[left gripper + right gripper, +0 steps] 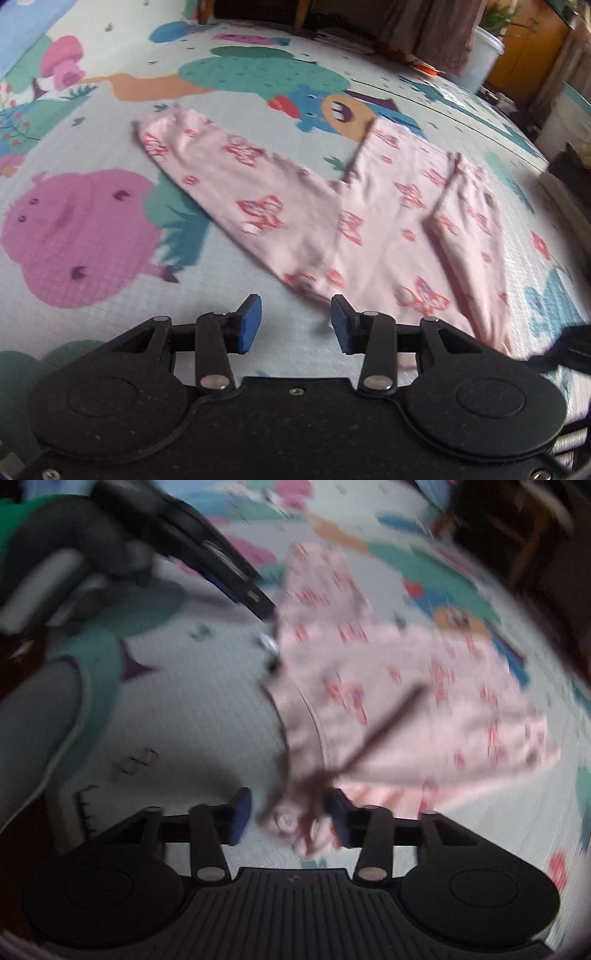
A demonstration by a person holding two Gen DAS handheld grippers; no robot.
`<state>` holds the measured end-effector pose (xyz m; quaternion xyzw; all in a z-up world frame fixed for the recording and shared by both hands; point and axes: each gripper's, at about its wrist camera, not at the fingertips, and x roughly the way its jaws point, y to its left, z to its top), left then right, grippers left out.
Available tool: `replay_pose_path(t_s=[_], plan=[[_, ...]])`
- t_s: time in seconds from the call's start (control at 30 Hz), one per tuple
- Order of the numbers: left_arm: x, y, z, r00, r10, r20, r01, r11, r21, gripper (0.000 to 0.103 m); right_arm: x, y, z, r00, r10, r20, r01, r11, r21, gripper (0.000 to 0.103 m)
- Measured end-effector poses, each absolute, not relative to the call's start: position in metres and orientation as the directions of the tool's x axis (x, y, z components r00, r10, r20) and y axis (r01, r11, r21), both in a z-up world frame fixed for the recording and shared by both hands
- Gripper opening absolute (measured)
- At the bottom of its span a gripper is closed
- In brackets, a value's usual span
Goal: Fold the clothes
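Cartoon-print play mat on the floor, furniture dim behind. Pink trousers with red butterfly print lie flat mid-mat, one leg spread out, the other folded over. Soft, light cloth; likely to slide and bunch, best pinched at hem or waistband edge. Left hand-held gripper apart, empty. Right hand-held gripper apart over blurred trouser edge, not clamped.

Pink butterfly-print garment, partly folded, flat on play mat
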<state>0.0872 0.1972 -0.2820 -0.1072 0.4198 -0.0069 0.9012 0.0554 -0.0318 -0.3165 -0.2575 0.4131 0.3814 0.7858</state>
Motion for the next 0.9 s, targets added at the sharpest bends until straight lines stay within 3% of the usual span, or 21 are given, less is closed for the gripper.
replay_pose_path(t_s=[0.1,0.17,0.5,0.67,0.8,0.9], plan=[[0.081,0.189,-0.282,0.651,-0.122,-0.749,-0.032,0.982,-0.188,0.040,0.072,-0.039,-0.313,0.327,0.391,-0.860,-0.809,0.586,-0.042,0.019],[0.079,0.186,-0.283,0.652,-0.128,-0.747,-0.013,0.984,-0.180,0.040,0.081,-0.045,-0.311,0.296,0.390,-0.872,-0.815,0.579,-0.018,0.014],[0.070,0.184,-0.282,0.649,-0.191,-0.736,0.032,0.974,-0.225,0.040,0.072,-0.102,-0.314,0.232,0.255,-0.939,-0.932,0.335,-0.139,0.014],[0.062,0.176,-0.274,0.657,-0.232,-0.717,0.095,0.969,-0.226,0.040,0.078,-0.163,-0.321,0.269,0.100,-0.958,-0.947,0.211,-0.244,0.014],[0.063,0.173,-0.268,0.674,-0.219,-0.706,0.130,0.975,-0.178,0.042,0.102,-0.208,-0.329,0.323,-0.042,-0.945,-0.918,0.227,-0.324,0.015],[0.066,0.176,-0.271,0.659,-0.218,-0.720,0.158,0.976,-0.151,0.042,0.113,-0.228,-0.320,0.347,-0.071,-0.935,-0.894,0.276,-0.353,0.017]])
